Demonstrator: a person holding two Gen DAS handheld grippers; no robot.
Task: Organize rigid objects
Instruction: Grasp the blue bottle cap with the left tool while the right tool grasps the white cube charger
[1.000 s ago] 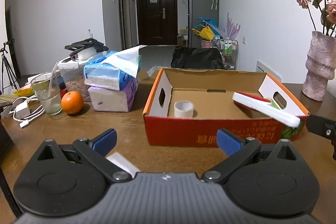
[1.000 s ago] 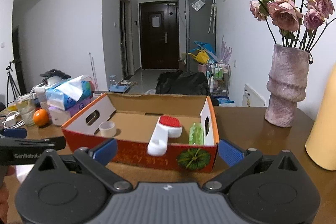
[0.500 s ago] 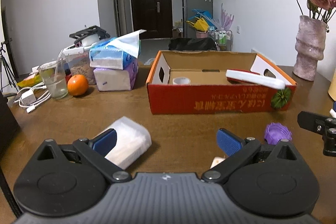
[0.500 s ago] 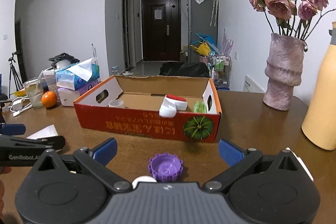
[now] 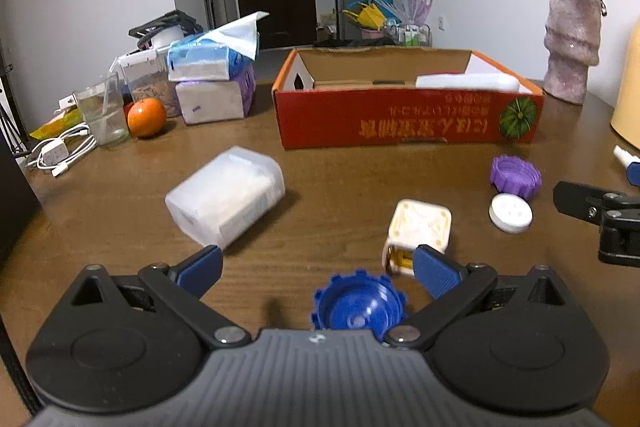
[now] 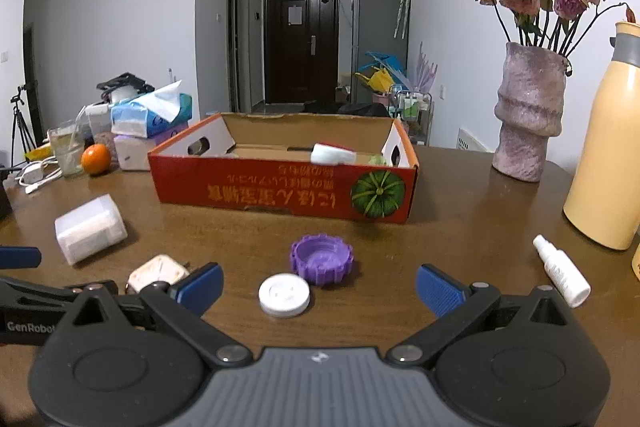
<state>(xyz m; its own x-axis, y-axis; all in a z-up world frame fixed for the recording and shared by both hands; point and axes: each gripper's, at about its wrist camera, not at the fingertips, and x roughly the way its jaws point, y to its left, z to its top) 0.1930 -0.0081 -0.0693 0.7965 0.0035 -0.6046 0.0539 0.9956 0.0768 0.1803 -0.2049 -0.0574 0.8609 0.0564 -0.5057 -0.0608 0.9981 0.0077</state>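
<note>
Blue-padded left gripper (image 5: 316, 267) is spread wide, empty; blue gear-edged cap (image 5: 359, 303) sits between its fingers, near edge cut off by the gripper body. Cream cube (image 5: 418, 230) touches the right pad, its lower corner hidden. Blurred white plastic case (image 5: 226, 195) lies ahead-left. Right gripper (image 6: 319, 287) also spread, empty, with white disc (image 6: 284, 295) and purple cap (image 6: 322, 258) just ahead, touching. White spray bottle (image 6: 561, 270) lies right. Red cardboard box (image 6: 280, 191) stands beyond; contents mostly hidden by its wall.

A lived-in home: wooden dining table (image 6: 460, 211), vase of roses (image 6: 528, 115), tissue packs (image 5: 212, 75), fridge (image 6: 378, 31), entrance door (image 6: 300, 39)
</note>
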